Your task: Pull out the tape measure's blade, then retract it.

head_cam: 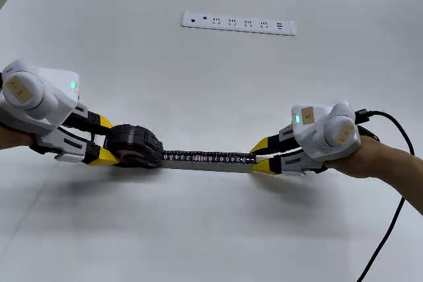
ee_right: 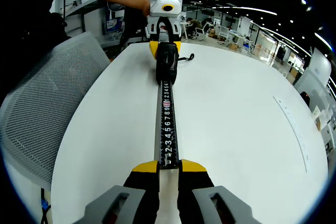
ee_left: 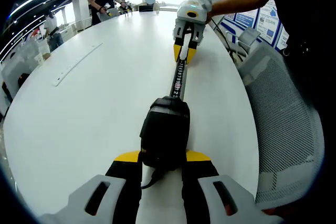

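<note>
Opposed gripper views, shared blade (ee_right: 167, 129)

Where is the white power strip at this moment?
In the head view, the long white power strip lies flat on the white table, far beyond the extended black tape blade.

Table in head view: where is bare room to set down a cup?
Free: the wide band of table between power strip and blade, and the patch on the person's side of the blade. Crowded: the line left tongs, tape measure, right tongs; a cable runs at the right.
</note>
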A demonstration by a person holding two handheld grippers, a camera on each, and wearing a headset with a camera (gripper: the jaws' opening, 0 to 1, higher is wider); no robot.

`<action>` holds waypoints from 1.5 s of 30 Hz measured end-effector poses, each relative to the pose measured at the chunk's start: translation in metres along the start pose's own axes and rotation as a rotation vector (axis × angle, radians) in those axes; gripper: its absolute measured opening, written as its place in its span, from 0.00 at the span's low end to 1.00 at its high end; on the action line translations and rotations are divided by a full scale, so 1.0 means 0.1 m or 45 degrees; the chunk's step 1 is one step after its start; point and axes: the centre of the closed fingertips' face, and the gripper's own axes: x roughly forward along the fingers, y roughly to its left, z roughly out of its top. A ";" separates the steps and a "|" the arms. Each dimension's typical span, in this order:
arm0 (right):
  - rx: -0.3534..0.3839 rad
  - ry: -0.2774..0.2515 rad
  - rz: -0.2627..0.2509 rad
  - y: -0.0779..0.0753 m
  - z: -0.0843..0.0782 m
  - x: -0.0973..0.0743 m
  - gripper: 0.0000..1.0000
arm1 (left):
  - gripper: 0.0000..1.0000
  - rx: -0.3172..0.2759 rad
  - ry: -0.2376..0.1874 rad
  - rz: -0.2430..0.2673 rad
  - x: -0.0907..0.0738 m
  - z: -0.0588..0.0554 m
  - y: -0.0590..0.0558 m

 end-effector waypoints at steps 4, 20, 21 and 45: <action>0.006 0.014 -0.006 -0.01 -0.08 -0.06 0.09 | 0.22 0.002 0.005 -0.001 0.00 0.00 0.00; 0.039 0.061 -0.026 0.02 -0.31 -0.28 0.08 | 0.22 0.006 0.018 -0.007 0.00 0.00 0.00; 0.041 0.063 -0.028 0.02 -0.32 -0.29 0.08 | 0.22 0.006 0.020 -0.007 0.01 0.00 0.00; 0.049 0.105 -0.032 0.03 -0.43 -0.29 0.10 | 0.23 0.032 0.040 -0.013 0.01 0.02 -0.02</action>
